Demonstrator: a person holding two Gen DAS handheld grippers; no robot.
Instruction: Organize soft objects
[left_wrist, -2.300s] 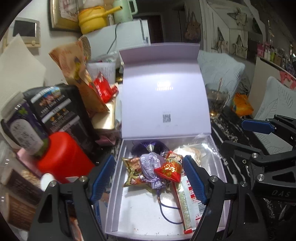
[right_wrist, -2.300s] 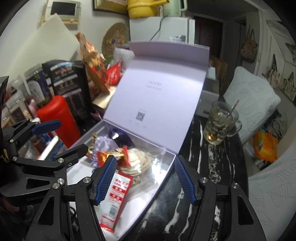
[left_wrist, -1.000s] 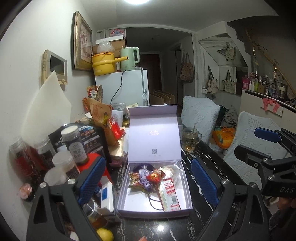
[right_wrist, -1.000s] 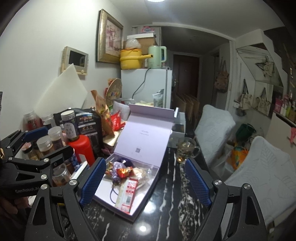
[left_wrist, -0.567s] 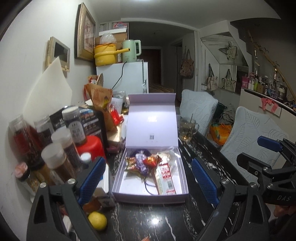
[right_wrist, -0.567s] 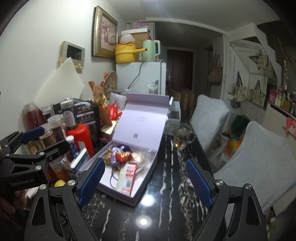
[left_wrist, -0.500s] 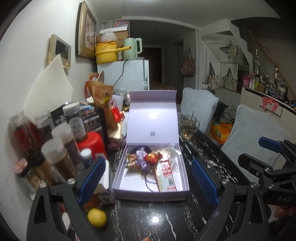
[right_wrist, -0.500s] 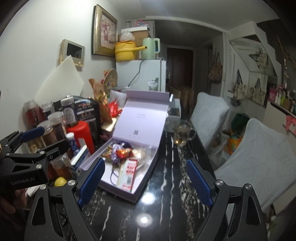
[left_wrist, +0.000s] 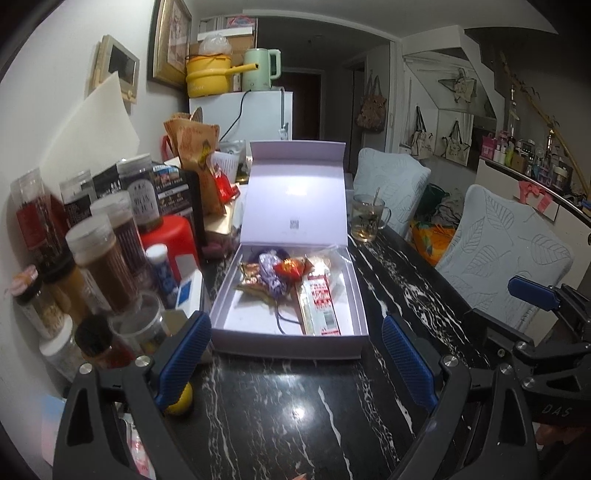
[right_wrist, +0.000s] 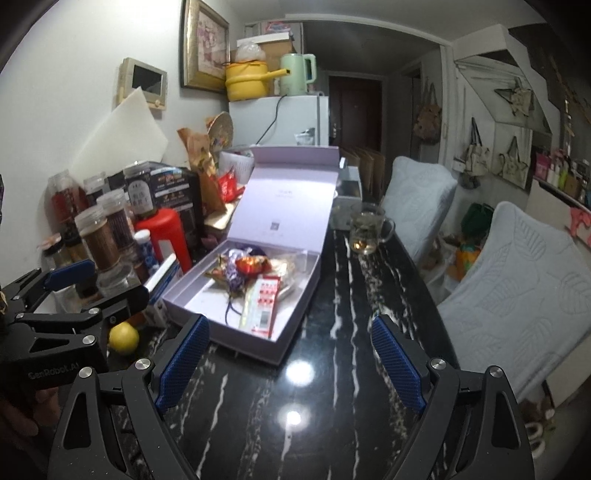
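Note:
An open lavender box (left_wrist: 255, 317) stands on the black marble table, lid upright; it also shows in the right wrist view (right_wrist: 295, 291). Inside lie a purple drawstring pouch (left_wrist: 271, 273), a red snack packet (left_wrist: 291, 266), a long red-and-white sachet (left_wrist: 319, 306) and a clear bag (left_wrist: 327, 263). The pouch (right_wrist: 234, 273) and sachet (right_wrist: 262, 301) also show in the right wrist view. My left gripper (left_wrist: 295, 354) is open and empty, held back from the box's near edge. My right gripper (right_wrist: 290, 365) is open and empty, to the right of the left one.
Jars (left_wrist: 103, 251), a red canister (left_wrist: 171, 240) and snack bags crowd the table's left side. A lemon (right_wrist: 123, 338) lies near the box's front-left corner. A glass mug (left_wrist: 365, 218) stands right of the lid. Cushioned chairs (right_wrist: 517, 291) line the table's right edge.
Both grippers have pulled back and up from the box, which now looks smaller and farther away. Both stay open and empty. The box's contents have not moved.

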